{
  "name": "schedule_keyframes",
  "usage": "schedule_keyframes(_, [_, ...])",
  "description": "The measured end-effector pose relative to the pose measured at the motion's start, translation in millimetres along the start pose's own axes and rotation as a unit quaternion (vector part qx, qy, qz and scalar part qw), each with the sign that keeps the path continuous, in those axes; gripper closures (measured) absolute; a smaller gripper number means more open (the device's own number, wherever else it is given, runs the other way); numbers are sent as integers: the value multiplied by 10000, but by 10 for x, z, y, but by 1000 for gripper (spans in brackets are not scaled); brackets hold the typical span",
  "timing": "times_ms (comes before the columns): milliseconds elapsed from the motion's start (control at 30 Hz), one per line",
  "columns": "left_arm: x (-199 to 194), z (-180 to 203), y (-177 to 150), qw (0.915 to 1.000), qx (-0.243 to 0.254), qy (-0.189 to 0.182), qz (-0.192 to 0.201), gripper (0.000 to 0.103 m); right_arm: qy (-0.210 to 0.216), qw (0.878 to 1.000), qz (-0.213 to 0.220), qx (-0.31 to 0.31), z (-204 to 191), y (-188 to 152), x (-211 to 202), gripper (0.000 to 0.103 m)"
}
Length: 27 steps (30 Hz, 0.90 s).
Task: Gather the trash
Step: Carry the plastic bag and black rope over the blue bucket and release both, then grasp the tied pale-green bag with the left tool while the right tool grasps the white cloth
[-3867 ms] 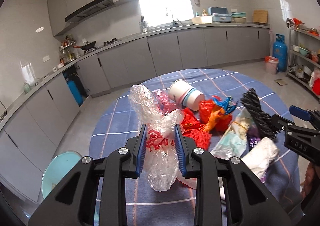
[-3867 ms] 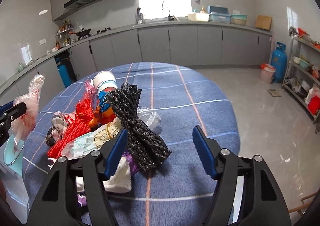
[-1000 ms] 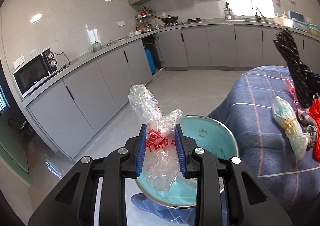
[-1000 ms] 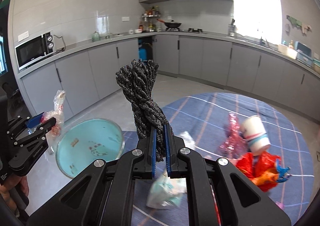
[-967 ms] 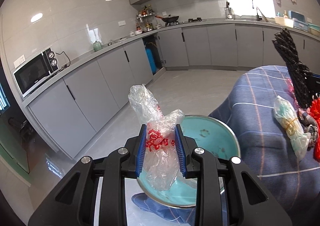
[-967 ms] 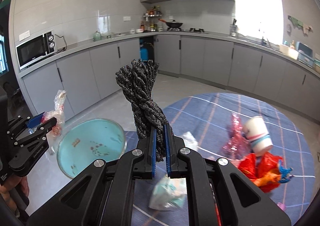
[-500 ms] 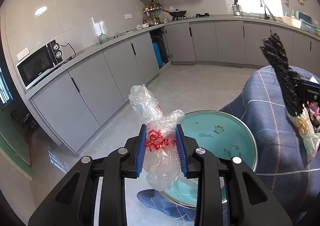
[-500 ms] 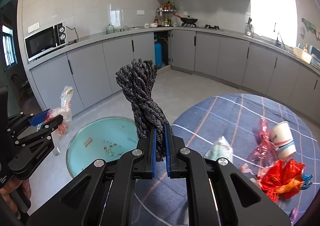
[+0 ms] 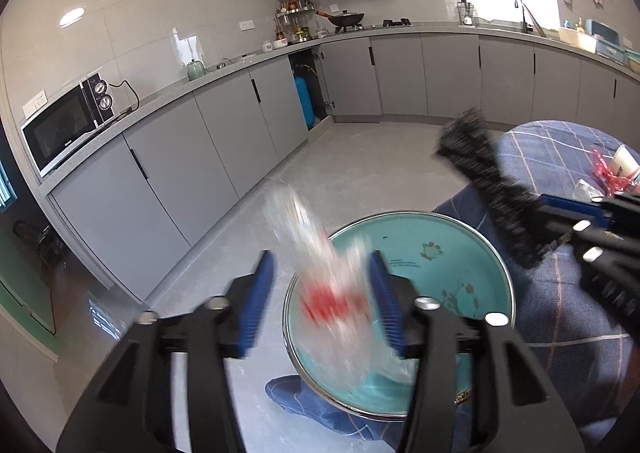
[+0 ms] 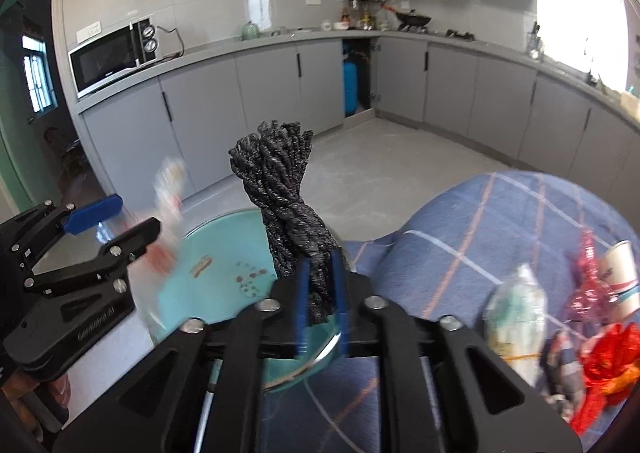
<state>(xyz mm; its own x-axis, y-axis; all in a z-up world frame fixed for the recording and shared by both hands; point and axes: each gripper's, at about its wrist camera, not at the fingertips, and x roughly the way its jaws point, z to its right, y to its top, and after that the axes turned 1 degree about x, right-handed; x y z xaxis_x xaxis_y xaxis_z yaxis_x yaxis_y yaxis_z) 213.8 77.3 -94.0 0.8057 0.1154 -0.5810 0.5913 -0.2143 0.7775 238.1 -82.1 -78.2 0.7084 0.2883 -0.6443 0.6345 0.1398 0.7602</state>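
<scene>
In the left wrist view, the left gripper (image 9: 322, 295) is opening, its jaws clear of the blurred clear plastic bag (image 9: 332, 293) between them, above the teal basin (image 9: 460, 253). In the right wrist view, the right gripper (image 10: 320, 303) is opening around the black rope bundle (image 10: 286, 197), which stands upright between its pads over the basin's rim.

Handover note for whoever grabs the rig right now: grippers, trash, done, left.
Left gripper: jaws opening, clear plastic bag between them, blurred, above the teal basin.
Right gripper: jaws opening, black rope bundle between the pads, over the basin's edge.
Done: nothing seen lying in the basin.
Left: paper cup, red wrappers, pale bundle on the checked table.
</scene>
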Motion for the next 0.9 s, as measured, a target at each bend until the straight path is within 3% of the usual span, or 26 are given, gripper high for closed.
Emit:
schedule_keyframes(33, [-1,3,-8,10000,11,4,9,41,12,10000,-1,-9,-14,-14,32,58])
schedule_keyframes(200, [24,-38,-22,10000,-38,84,-13,33,-8,10000,-87,31,5,-57,49,49])
schedule_keyframes(500, [-138,-8,-9,9998,-137,70,108,24,-343,9992,32,183,138,-110,-331,41])
schedule_keyframes(900, [-622,764,-71,9968,392,-541,441,20,-1216,9896,432,640,775,-507,-1260,31])
